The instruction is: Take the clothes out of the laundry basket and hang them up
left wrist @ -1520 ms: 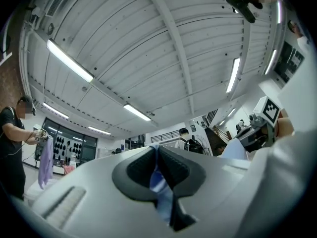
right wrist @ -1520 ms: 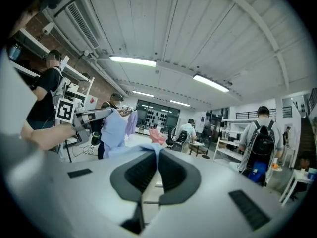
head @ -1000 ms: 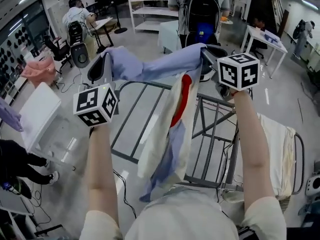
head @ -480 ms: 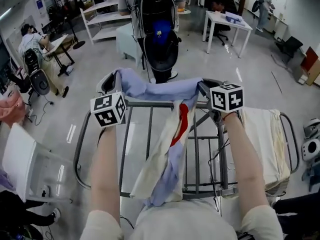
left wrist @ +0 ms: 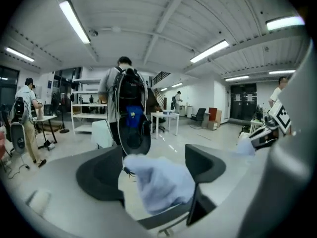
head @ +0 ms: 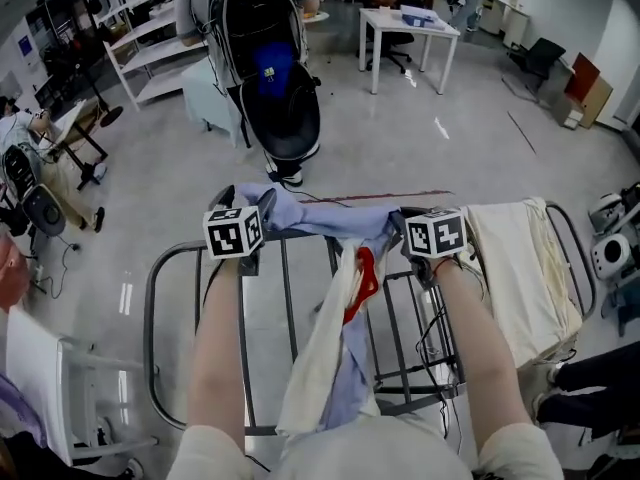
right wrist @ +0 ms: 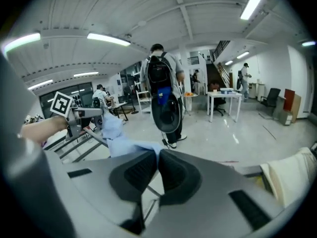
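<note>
1. The garment [head: 330,358], pale blue and cream with a red patch, sits centre of the head view. It is draped over the far top rail of the drying rack [head: 160,278]. Its top edge runs along that rail between my two grippers, and the rest hangs down toward me over the middle bars.
2. My right gripper [head: 397,223] has its jaws together, clamped on the blue edge. The right gripper view shows the cloth [right wrist: 124,140] running straight into the closed pads. I judge this grip is there to pin the garment so it can't slide while the other side lets go.
3. My left gripper [head: 250,203] has just been opening its jaws, and they now stand wide apart. A bunch of blue cloth [left wrist: 158,182] lies between them but is not squeezed, so that corner looks to rest on the rail by its own weight.
4. The grippers are well apart along the rail, probably to keep the edge spread flat.
5. A cream cloth [head: 520,268] already hangs on the rack's right wing, just beside my right gripper. That's likely why this piece goes in the middle.
6. Beyond the rack, a person with a black backpack [head: 265,68] is at upper centre and a white table [head: 410,23] at upper right. Neither is involved.
7. My read is that this is the release stage, with the right side not yet let go. The risk is that the long hanging part drags the garment off.
</note>
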Action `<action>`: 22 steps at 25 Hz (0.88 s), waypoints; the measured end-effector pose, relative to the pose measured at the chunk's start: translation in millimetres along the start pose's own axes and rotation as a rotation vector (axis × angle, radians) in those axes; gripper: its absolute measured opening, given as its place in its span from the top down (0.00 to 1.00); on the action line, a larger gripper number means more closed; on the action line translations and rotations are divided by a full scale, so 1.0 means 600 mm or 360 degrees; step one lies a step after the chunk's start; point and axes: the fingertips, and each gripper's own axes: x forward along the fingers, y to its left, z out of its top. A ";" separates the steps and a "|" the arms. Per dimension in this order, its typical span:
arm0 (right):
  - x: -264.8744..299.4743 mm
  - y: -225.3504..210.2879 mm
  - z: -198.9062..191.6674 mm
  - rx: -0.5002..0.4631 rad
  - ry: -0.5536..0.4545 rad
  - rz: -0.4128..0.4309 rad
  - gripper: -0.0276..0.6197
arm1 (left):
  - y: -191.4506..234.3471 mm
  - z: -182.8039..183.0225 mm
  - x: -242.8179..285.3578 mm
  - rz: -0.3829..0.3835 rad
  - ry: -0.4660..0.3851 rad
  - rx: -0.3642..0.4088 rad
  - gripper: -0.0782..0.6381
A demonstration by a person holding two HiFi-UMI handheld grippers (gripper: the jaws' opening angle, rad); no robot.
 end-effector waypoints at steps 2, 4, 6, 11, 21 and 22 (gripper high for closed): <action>0.008 -0.013 -0.034 0.0049 0.0048 -0.0050 0.94 | -0.017 -0.036 0.006 -0.0052 0.0087 0.0017 0.35; 0.013 -0.019 -0.050 0.0082 0.0065 -0.0071 0.94 | -0.032 -0.048 0.000 -0.0089 0.0117 0.0053 0.35; 0.011 -0.021 -0.055 0.0098 0.0066 -0.0073 0.93 | -0.056 -0.043 -0.018 -0.0146 0.0110 0.0087 0.35; -0.008 -0.017 -0.069 0.0093 0.0027 -0.0025 0.88 | -0.157 -0.053 -0.084 -0.0426 0.0133 0.0150 0.35; -0.080 0.055 -0.086 0.0002 -0.0080 0.0103 0.74 | -0.348 -0.176 -0.258 -0.0961 0.0539 0.0318 0.41; -0.085 0.075 -0.086 -0.0022 -0.0093 0.0139 0.74 | -0.355 -0.192 -0.273 -0.0968 0.0585 0.0347 0.43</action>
